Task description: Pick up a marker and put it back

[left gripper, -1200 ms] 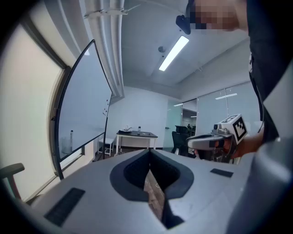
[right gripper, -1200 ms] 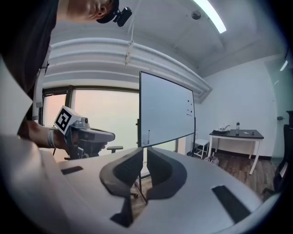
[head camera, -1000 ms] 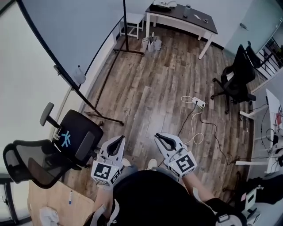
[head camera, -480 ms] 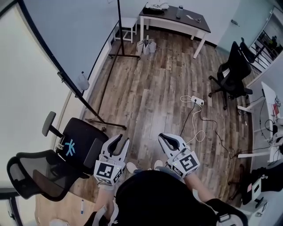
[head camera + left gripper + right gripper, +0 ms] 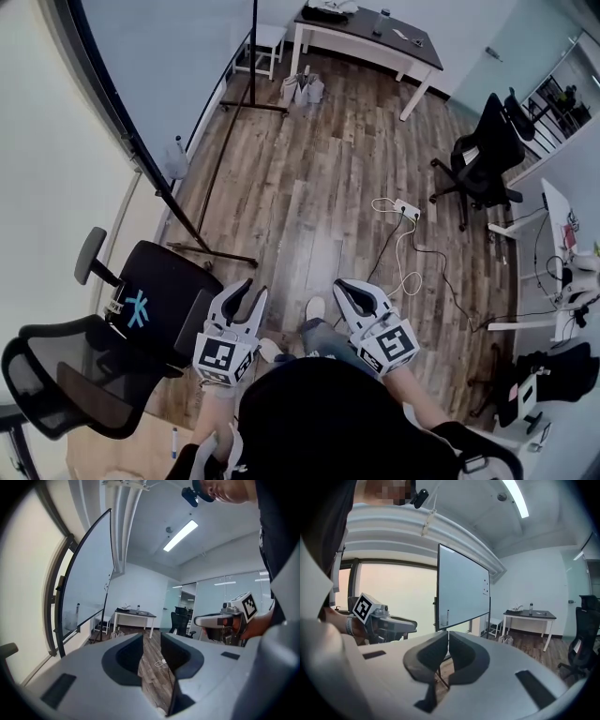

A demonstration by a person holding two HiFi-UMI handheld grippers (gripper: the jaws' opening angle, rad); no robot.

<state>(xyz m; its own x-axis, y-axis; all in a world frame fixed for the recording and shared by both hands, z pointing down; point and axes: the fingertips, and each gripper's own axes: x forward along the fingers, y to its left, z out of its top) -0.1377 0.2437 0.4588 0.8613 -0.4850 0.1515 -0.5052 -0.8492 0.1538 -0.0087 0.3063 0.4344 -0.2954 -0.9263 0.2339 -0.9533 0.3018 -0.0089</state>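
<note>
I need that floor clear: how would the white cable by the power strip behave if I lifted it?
Probably floppy: the white cable lies in loose curls on the wood floor. Likely light, being thin. It seems joined to the power strip, so that may drag along.

Head view: the camera sits above the person and faces steeply down. The left claw (image 5: 249, 295) and right claw (image 5: 349, 292) lie close beneath it, with the wooden floor (image 5: 300, 187) spreading well ahead of them.

Left gripper view: the camera rides low behind the left claw and looks level along its jaws, which are opening with nothing between them. The right claw shows just to its right.

Right gripper view: the camera is mounted the same way behind the right claw, whose jaws are together. The left claw shows to its left.

All three views share the whiteboard (image 5: 159, 66) left of the claws and the dark surface (image 5: 366, 33) far ahead of them.
</note>
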